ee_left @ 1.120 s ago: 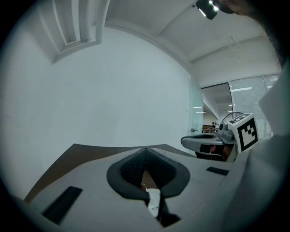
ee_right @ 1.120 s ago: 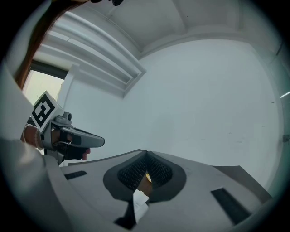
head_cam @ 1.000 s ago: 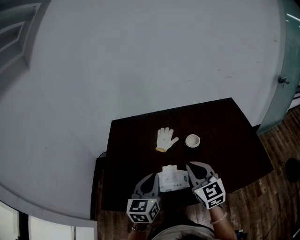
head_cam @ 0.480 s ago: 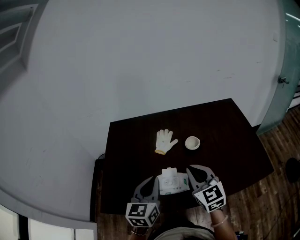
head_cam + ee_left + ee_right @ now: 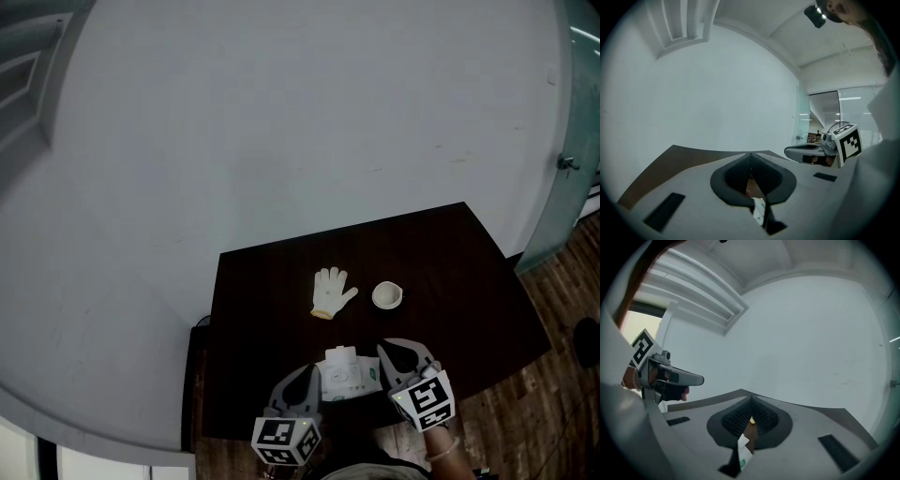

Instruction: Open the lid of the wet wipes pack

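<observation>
The white wet wipes pack (image 5: 351, 373) lies near the front edge of the dark table (image 5: 459, 272), lid side up. My left gripper (image 5: 313, 373) reaches the pack's left end and my right gripper (image 5: 382, 354) its right end. In the left gripper view the jaws of the left gripper (image 5: 750, 155) meet at the tips, and a strip of the pack (image 5: 759, 211) with green print sits in the slit between them. The right gripper view shows the right gripper (image 5: 751, 400) just as closed, with a white corner of the pack (image 5: 742, 448) caught in its slit.
A white work glove (image 5: 331, 292) and a small white round dish (image 5: 386, 296) lie farther back on the table. A pale wall rises behind it. Wood flooring (image 5: 562, 281) and a glass door (image 5: 562, 159) are to the right.
Only the head camera has shifted a little, so the table sits slightly lower in the picture. Both grippers and the pack keep their places relative to each other.
</observation>
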Tool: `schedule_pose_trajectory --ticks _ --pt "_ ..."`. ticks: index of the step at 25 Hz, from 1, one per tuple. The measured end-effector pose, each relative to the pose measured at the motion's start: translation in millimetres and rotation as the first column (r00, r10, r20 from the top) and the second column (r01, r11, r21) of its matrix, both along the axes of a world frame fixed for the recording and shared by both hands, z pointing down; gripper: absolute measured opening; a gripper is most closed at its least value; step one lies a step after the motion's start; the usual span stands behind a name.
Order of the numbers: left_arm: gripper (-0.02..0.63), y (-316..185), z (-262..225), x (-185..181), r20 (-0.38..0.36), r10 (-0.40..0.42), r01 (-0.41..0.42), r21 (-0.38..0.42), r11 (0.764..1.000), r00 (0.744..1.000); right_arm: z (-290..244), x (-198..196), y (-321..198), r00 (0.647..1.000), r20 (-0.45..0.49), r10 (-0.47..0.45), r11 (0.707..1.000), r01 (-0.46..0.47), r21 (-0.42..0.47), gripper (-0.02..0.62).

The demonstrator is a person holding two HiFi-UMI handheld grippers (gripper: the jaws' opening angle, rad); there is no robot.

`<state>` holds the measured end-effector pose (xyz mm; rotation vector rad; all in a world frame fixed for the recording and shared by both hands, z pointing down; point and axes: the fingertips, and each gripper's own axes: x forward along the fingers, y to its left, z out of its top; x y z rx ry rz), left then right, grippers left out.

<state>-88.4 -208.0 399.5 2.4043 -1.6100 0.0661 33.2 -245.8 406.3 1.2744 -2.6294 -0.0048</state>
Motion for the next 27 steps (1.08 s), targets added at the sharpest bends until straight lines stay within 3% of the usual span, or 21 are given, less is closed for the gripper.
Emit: schedule_pose_trajectory --ticks 27 --pt "0.014 -8.6 7.8 2.0 -0.021 0.03 -0.03 -0.008 1.0 0.999 6.4 -8.8 -7.1 1.0 -0.003 0.006 1.0 -0.006 -0.023 0.006"
